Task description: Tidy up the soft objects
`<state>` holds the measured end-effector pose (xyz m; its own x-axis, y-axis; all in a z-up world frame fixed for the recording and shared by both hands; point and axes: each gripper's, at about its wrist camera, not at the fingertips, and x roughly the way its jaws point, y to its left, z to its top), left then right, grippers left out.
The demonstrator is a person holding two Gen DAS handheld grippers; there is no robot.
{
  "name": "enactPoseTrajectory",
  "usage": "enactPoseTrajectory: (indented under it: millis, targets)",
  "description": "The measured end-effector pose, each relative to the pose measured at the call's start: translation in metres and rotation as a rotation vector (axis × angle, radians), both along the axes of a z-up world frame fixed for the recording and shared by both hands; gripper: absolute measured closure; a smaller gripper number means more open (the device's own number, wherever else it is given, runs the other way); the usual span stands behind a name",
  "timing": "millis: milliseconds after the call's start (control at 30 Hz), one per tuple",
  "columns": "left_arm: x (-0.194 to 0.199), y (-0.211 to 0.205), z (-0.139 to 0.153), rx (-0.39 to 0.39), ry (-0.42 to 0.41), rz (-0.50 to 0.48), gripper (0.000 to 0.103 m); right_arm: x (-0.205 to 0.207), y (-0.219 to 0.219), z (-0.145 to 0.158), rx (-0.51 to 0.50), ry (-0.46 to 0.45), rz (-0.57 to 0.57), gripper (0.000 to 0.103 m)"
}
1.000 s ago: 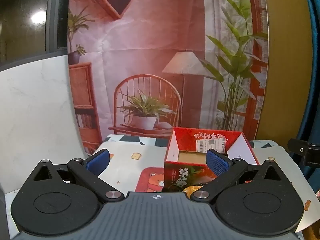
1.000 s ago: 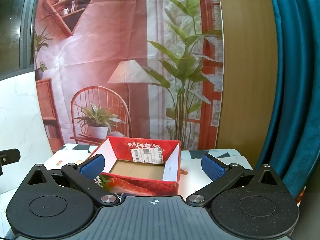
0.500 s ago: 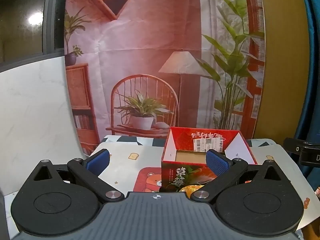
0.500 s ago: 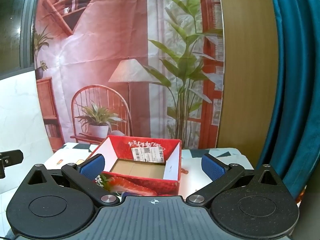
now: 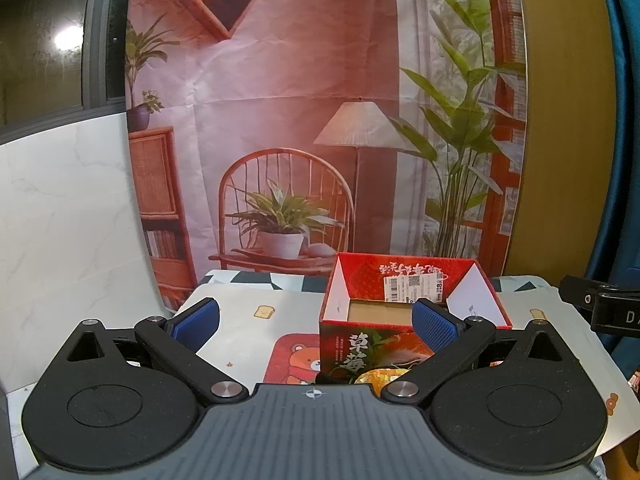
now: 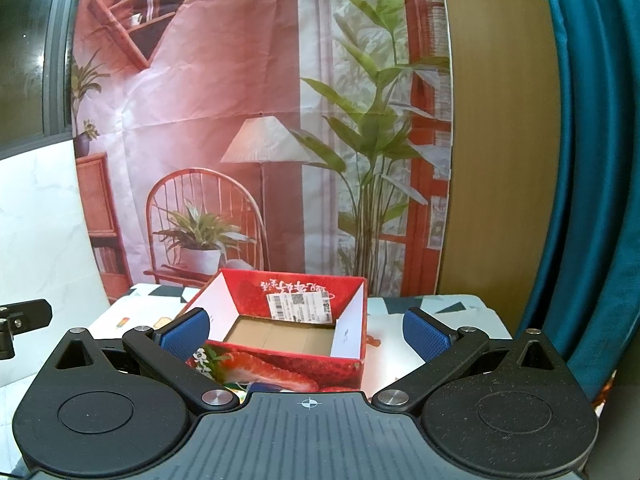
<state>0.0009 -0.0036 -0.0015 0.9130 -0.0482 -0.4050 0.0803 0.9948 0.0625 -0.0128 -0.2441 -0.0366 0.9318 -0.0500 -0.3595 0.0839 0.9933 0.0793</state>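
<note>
Left gripper point(image 5: 314, 323) fingers spread wide and empty, red box point(image 5: 408, 292) open-topped on the desk point(image 5: 248, 320) ahead, behind the right finger, right gripper point(image 6: 306, 331) fingers also spread and empty, box point(image 6: 280, 334) ahead between them, nearer the left finger

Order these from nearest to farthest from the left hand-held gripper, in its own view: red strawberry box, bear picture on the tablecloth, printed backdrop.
From the left hand-held gripper:
1. Bear picture, low, just ahead between the fingers.
2. Red strawberry box, ahead to the right.
3. Printed backdrop, hanging behind the table.
</note>
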Motion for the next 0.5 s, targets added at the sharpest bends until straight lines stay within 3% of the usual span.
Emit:
enactPoseTrajectory:
  millis: [500]
  targets:
    - [0.0010, -0.0010, -0.0021, -0.004, -0.001, 0.003, 0.000, -0.0022, 0.0007, -0.0004, -0.003, 0.001, 0.004, 0.000]
